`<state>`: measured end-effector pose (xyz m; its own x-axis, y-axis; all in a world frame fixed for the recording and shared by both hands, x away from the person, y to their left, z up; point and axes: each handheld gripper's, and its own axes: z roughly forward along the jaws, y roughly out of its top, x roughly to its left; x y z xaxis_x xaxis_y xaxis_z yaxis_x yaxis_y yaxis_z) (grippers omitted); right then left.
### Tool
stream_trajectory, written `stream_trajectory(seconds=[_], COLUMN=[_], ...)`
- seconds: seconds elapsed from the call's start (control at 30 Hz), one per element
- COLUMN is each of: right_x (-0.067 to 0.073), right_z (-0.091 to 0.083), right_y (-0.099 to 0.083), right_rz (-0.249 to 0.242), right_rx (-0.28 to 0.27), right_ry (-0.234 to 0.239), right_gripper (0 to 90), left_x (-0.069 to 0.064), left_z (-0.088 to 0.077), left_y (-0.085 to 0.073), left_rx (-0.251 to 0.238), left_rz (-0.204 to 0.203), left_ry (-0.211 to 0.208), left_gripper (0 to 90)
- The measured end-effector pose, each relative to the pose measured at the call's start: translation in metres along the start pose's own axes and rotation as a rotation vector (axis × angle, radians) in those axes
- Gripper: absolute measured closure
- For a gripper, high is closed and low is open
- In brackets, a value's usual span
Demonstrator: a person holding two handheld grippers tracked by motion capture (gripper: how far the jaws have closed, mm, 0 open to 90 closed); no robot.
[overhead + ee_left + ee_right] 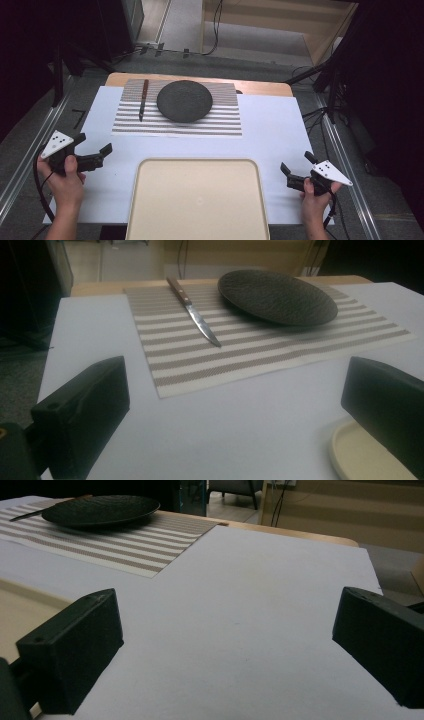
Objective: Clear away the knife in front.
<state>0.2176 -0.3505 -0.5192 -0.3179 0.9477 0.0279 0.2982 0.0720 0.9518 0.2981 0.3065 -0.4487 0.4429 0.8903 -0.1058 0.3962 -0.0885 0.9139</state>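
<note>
left claw (92, 145): jaws wide, holding nothing, over the counter's (280, 135) left edge
right claw (295, 165): jaws wide, empty, near the right edge
tray (197, 200): cream, bare, between both claws at the near side
mat (177, 125): striped, far side
plate (184, 101): dark, on the mat
knife (143, 99): left of plate, apart from it; handle looks wooden, dim light
</note>
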Motion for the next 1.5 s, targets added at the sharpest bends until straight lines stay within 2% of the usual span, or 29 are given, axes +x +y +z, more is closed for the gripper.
stream_trajectory(seconds=[0.17, 0.37, 0.5, 0.6, 0.73, 0.77, 0.8, 1.13, 1.2, 1.33, 1.5], right_x=[0.000, 0.000, 0.000, 0.000, 0.000, -0.001, -0.001, -0.001, -0.001, -0.001, -0.001], right_z=[0.000, 0.000, 0.000, 0.001, 0.001, 0.001, 0.001, 0.002, 0.002, 0.003, 0.003], right_y=[0.000, 0.000, 0.000, 0.000, 0.000, 0.000, 0.000, 0.000, 0.000, 0.000, 0.000], right_rz=[-0.004, -0.004, -0.002, -0.002, 0.000, 0.000, 0.000, -0.010, -0.006, -0.010, -0.009], right_rx=[-0.001, -0.001, 0.000, 0.001, 0.004, 0.004, 0.004, 0.003, 0.005, 0.006, 0.007], right_ry=[0.005, 0.008, 0.009, 0.009, 0.007, 0.007, 0.007, 0.010, 0.013, 0.018, 0.023], right_gripper=[0.0, 0.0, 0.0, 0.0, 0.0, 0.0, 0.0, 0.0, 0.0, 0.0, 0.0], left_x=[0.000, 0.003, 0.004, 0.004, 0.004, 0.004, 0.005, 0.016, 0.018, 0.021, 0.026], left_z=[0.014, 0.031, 0.045, 0.057, 0.075, 0.080, 0.084, 0.124, 0.131, 0.145, 0.163], left_y=[0.017, 0.036, 0.048, 0.057, 0.068, 0.071, 0.073, 0.092, 0.095, 0.101, 0.106], left_rx=[0.012, 0.019, 0.045, 0.069, 0.102, 0.112, 0.120, 0.192, 0.199, 0.227, 0.275], left_rz=[0.010, 0.003, -0.007, -0.010, -0.012, -0.015, -0.015, -0.030, -0.047, -0.048, -0.054], left_ry=[-0.002, -0.003, -0.023, -0.011, 0.003, 0.007, 0.009, 0.032, 0.021, 0.020, 0.046], left_gripper=[0.0, 0.0, 0.0, 2.9, 9.7, 14.3, 14.3, 16.2, 18.6, 22.4, 26.0])
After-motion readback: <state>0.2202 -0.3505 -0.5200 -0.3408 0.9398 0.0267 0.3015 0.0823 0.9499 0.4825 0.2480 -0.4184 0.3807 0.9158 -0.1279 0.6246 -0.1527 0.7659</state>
